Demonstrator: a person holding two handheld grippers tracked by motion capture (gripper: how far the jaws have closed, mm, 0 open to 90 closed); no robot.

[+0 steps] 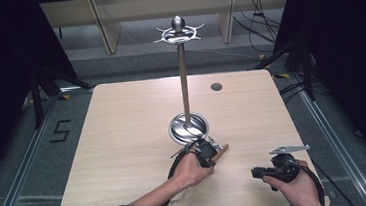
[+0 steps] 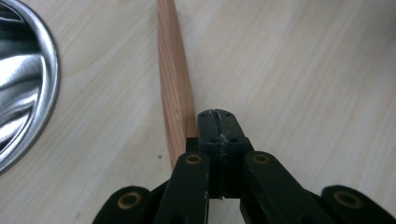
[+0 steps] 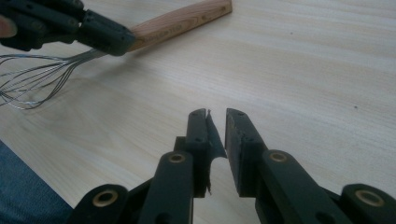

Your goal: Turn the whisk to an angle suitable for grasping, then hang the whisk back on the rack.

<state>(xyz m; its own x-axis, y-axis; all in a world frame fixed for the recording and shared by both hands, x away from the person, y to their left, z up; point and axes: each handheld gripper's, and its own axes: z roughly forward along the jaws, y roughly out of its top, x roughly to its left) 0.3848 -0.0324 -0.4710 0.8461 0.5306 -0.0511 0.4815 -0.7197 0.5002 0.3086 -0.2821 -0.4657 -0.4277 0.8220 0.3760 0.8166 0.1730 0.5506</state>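
A whisk with a wooden handle lies low over the table, just in front of the steel stand's round base. My left gripper is shut where the handle meets the wire loops; in the right gripper view the left gripper clamps that joint. The handle points away to the right, past the jaws. My right gripper rests near the table's front right, its jaws a little apart with nothing between them.
The stand's tall pole rises from the base at the table's middle and ends in a ring of hooks. A dark round grommet sits at the back. The wooden table has bare room on the left.
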